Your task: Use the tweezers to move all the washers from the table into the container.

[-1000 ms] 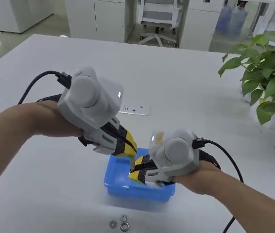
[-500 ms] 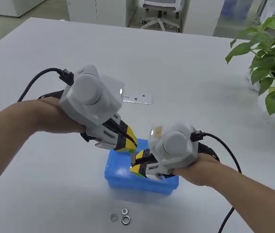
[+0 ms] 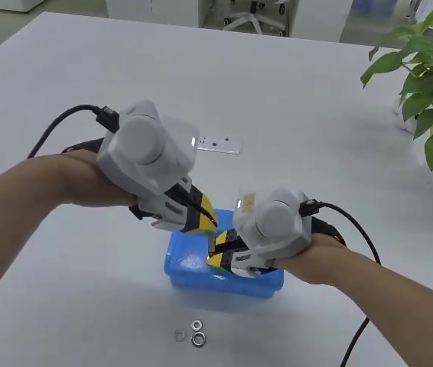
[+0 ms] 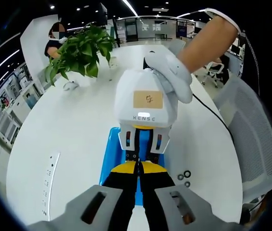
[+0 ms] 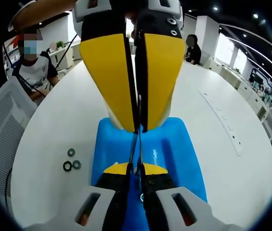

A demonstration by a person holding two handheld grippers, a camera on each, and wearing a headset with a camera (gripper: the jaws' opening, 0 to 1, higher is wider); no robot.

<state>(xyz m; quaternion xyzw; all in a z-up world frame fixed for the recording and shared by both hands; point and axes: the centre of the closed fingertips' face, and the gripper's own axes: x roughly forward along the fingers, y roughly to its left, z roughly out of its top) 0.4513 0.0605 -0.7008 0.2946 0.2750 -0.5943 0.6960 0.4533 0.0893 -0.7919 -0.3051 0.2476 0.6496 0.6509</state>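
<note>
Over a blue container (image 3: pixel 228 285) near the front edge of a white table (image 3: pixel 316 115), two hand-held grippers meet tip to tip. The left gripper (image 3: pixel 205 223), grey with yellow and black jaws, angles down from the left in the person's left hand (image 3: pixel 86 180). The right gripper (image 3: pixel 215 258) points back toward it from the right, held in the right hand (image 3: pixel 320 260). In the right gripper view, the thin metal tweezers (image 5: pixel 136 144) run in a straight line from between the left gripper's broad yellow jaws down to the right gripper's own yellow tips, above the container's blue floor. The left jaws are pressed together on the upper part of the tweezers, with only a dark sliver between them. The right jaws are drawn in on the lower end, leaving just a narrow slit. Three small metal washers (image 3: pixel 193 335) lie clustered on the bare table just in front of the container, outside it and apart from both grippers. In the left gripper view they sit to the right of the container. A black cable (image 3: pixel 56 134) loops away from the left gripper across the table. A flat white power strip (image 3: pixel 218 144) lies on the table beyond the grippers, and a leafy green plant (image 3: pixel 431 84) stands at the far right edge.
</note>
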